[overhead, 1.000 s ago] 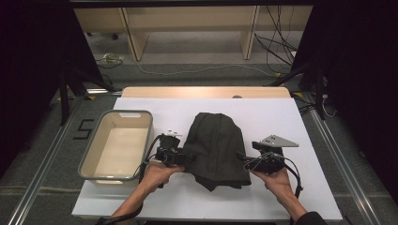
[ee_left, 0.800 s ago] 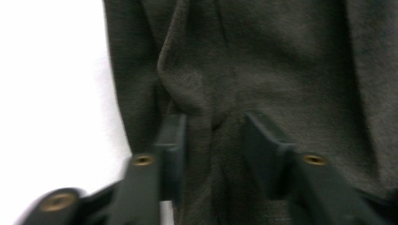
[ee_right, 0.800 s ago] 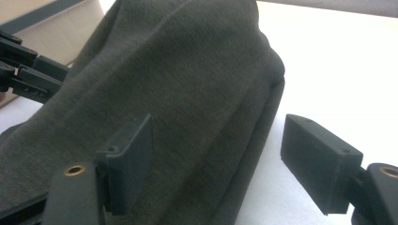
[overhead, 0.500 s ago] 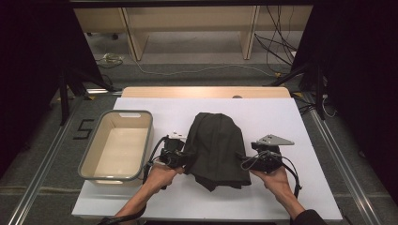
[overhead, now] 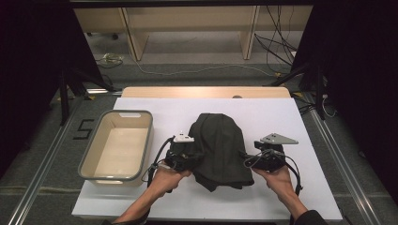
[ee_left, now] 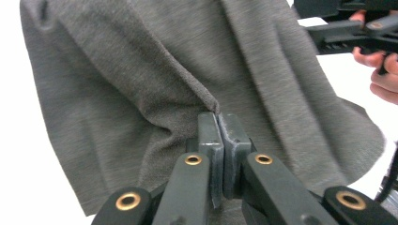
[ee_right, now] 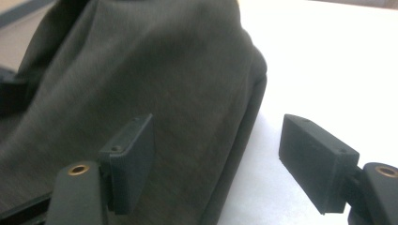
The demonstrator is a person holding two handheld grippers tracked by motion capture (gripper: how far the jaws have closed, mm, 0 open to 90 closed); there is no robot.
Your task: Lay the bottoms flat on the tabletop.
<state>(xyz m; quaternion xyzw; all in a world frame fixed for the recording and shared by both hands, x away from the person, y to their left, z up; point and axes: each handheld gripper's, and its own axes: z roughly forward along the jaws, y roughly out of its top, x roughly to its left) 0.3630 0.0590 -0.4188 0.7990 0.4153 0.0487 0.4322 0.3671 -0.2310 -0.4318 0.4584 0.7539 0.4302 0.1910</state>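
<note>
Left gripper (ee_left: 217, 140) clamped on the dark cloth (overhead: 220, 150); right gripper (ee_right: 220, 159) gapes at its right edge, grasp outstanding.

dark cloth (ee_right: 141, 70) cropped, its far edge blurred

crumpled dark grey cloth (overhead: 219, 150) mid-table

One dark cloth (overhead: 220, 149) on one white table (overhead: 309, 197). One beige tub (overhead: 117, 145) beside it. Two grippers: left gripper (overhead: 185, 157), right gripper (overhead: 263, 159), one per hand.
</note>
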